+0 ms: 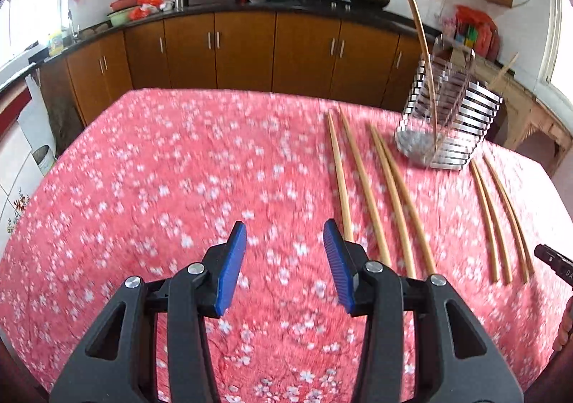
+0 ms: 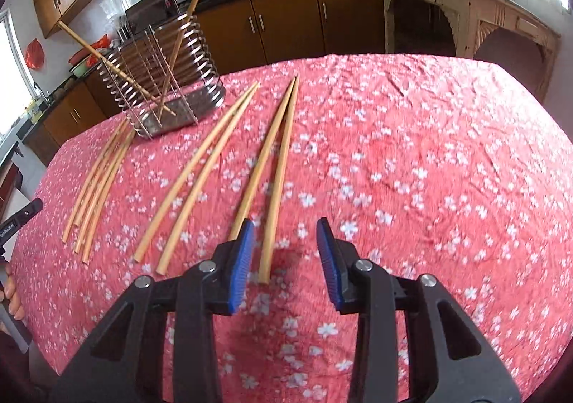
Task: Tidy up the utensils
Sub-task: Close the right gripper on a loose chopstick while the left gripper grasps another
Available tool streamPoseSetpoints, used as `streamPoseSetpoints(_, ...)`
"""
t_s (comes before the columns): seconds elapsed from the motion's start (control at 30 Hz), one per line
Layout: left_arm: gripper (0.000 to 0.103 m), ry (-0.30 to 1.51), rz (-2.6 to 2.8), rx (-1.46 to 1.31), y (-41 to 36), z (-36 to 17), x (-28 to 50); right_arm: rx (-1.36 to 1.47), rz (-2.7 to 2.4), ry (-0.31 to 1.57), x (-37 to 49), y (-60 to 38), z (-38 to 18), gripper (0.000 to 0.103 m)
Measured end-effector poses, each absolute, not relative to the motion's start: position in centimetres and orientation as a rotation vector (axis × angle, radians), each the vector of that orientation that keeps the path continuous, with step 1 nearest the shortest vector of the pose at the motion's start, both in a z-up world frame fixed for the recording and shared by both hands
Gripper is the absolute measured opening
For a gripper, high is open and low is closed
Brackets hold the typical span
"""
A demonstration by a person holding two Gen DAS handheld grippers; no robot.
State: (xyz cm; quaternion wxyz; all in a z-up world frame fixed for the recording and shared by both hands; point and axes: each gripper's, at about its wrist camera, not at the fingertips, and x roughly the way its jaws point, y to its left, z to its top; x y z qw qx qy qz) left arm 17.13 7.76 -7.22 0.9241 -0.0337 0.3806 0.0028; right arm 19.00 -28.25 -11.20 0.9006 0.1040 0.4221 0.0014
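While the desk (image 2: 429,152) carries the wire holder (image 2: 161,80) at its far left, seven chopsticks lie loose in front of it, long axes running away from the tools. Nearest pair (image 2: 275,166) — its near ends sit at the right tool (image 2: 285,259), one stick between the spread pads. Left tool (image 1: 284,267) — spread too, empty, farther off.

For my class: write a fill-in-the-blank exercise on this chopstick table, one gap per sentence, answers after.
1. Both sets of tongs, left tongs and right tongs, are ____.
2. The metal holder contains ____ chopsticks.
3. The tablecloth is pink with white ____.

Answers: open; two; flowers
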Motion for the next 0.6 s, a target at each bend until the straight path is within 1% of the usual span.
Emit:
streamPoseSetpoints(0.13,0.046,0.811,-0.015,-0.068,7.4,-8.0,17.5,0.188,0.006,0.877,18.7,-27.7,-12.0,0.036)
streamPoseSetpoints(0.2,0.046,0.82,-0.022,-0.061,7.0,-8.4,17.7,0.153,0.0,0.884,19.3,-27.1,-12.1,0.03)
streamPoseSetpoints(0.27,0.046,0.831,-0.032,-0.06,6.5,-8.6,18.1,0.123,-0.007,0.904,20.0,-26.7,-12.4,0.026)
streamPoseSetpoints(0.33,0.046,0.839,-0.044,-0.054,5.9,-8.7,18.3,0.09,-0.027,0.895,20.2,-26.3,-12.6,0.019)
streamPoseSetpoints(0.37,0.046,0.841,-0.048,-0.048,5.7,-8.8,18.5,0.083,-0.036,0.892,20.3,-26.3,-12.6,0.01)
streamPoseSetpoints(0.4,0.046,0.843,-0.052,-0.041,5.4,-8.9,18.6,0.09,-0.043,0.891,20.4,-26.5,-12.7,0.008)
streamPoseSetpoints(0.6,0.045,0.872,-0.063,-0.012,3.8,-9.7,20.1,0.216,-0.124,0.887,21.8,-29.7,-12.6,0.008)
